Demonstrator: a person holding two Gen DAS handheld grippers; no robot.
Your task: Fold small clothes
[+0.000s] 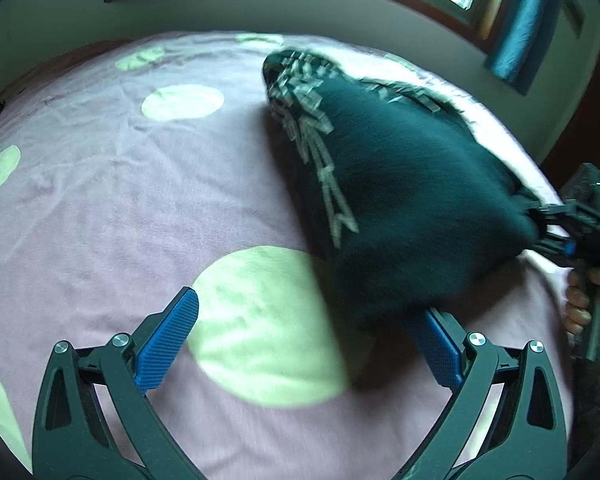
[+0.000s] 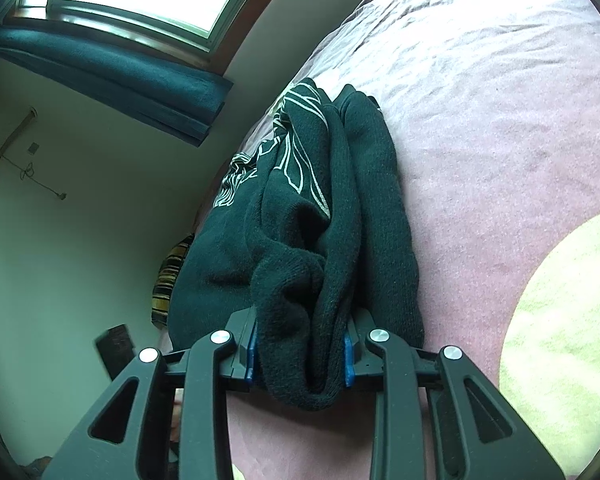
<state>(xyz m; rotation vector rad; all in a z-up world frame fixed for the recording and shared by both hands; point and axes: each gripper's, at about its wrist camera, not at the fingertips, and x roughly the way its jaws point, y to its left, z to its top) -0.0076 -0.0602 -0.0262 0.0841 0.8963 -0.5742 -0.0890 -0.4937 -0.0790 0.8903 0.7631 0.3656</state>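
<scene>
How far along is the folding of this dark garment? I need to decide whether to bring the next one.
Done: the dark garment looks gathered into layers on the pink bedspread. In hand: the right hand-held gripper pinches a bunched end of it; the left hand-held gripper is open, and the cloth overlaps one finger. Left: it is bunched, not a flat neat fold, so smoothing and final folds remain.

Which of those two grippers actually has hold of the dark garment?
The right gripper: its blue pads pinch a bunched edge of the dark garment. The left gripper stands wide open, nothing between its fingers.
</scene>
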